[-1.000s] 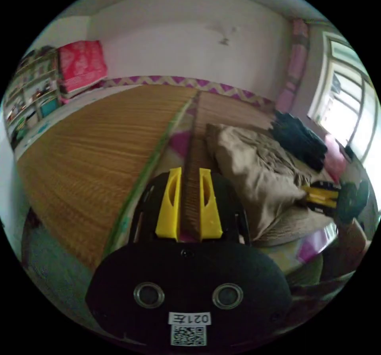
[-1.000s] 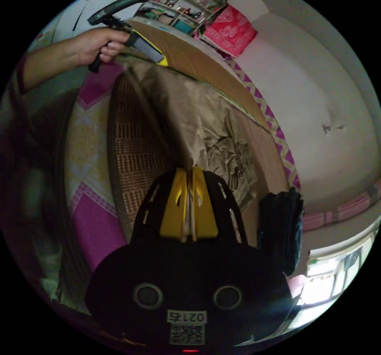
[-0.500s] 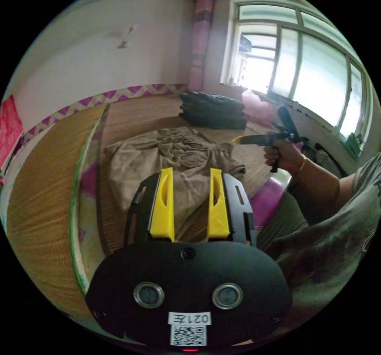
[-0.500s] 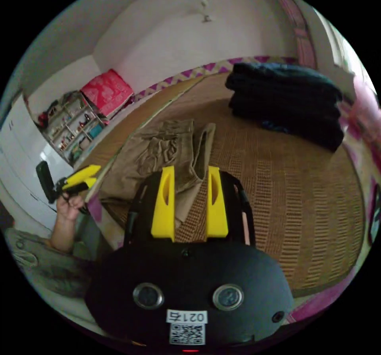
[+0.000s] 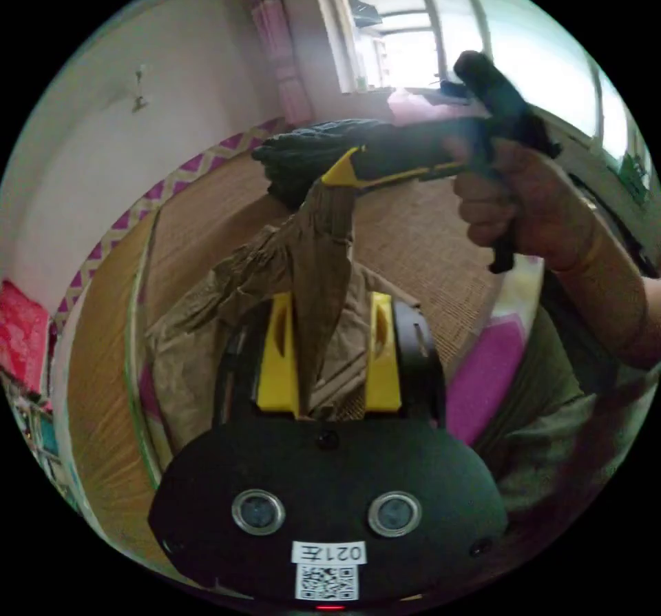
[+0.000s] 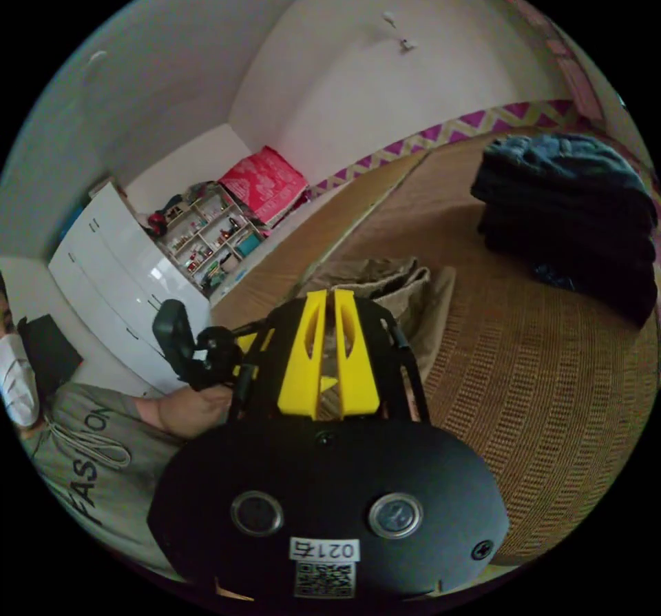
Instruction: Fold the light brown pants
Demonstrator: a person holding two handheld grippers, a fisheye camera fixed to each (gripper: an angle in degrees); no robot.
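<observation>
Two grippers (image 5: 329, 351) (image 6: 329, 351), one pants (image 5: 206, 313)

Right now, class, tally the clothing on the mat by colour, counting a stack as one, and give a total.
Light brown pants: 1
Dark folded stack: 1
Total: 2

The yellow-jawed black left gripper (image 5: 329, 351) has its jaws spread wide. At two o'clock, a bare hand (image 5: 527, 206) levels the yellow-tipped right gripper (image 5: 339, 173), jaws nearly together, toward nine o'clock.
</observation>
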